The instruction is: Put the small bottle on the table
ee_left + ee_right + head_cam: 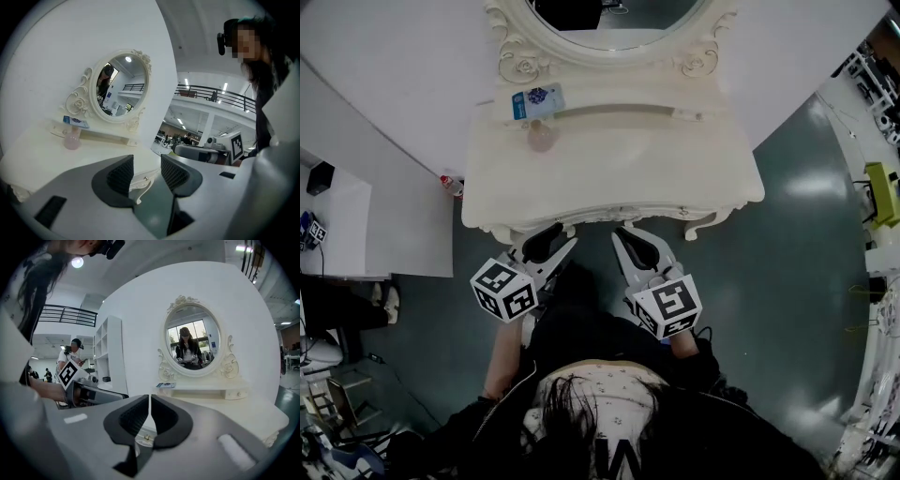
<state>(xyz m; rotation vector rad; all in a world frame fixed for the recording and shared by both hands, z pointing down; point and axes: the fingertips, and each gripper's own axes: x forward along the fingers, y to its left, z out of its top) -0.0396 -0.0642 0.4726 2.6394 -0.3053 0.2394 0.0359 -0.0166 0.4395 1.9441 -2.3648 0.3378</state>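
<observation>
A small pale pink bottle (542,138) stands upright on the cream dressing table (694,178), toward the back left, just under the mirror's shelf. In the left gripper view the bottle (71,139) sits far off to the left. Both grippers hang off the table's front edge, well short of the bottle. My left gripper (551,246) (146,171) is open with nothing between its pads. My right gripper (636,248) (149,416) is shut, its pads nearly touching and holding nothing. The right gripper view does not show the bottle.
An oval mirror (609,23) in a carved frame rises at the table's back. A blue card (537,98) lies on its narrow shelf. A white desk (342,225) stands at the left and racks (877,187) at the right. Dark floor surrounds the table.
</observation>
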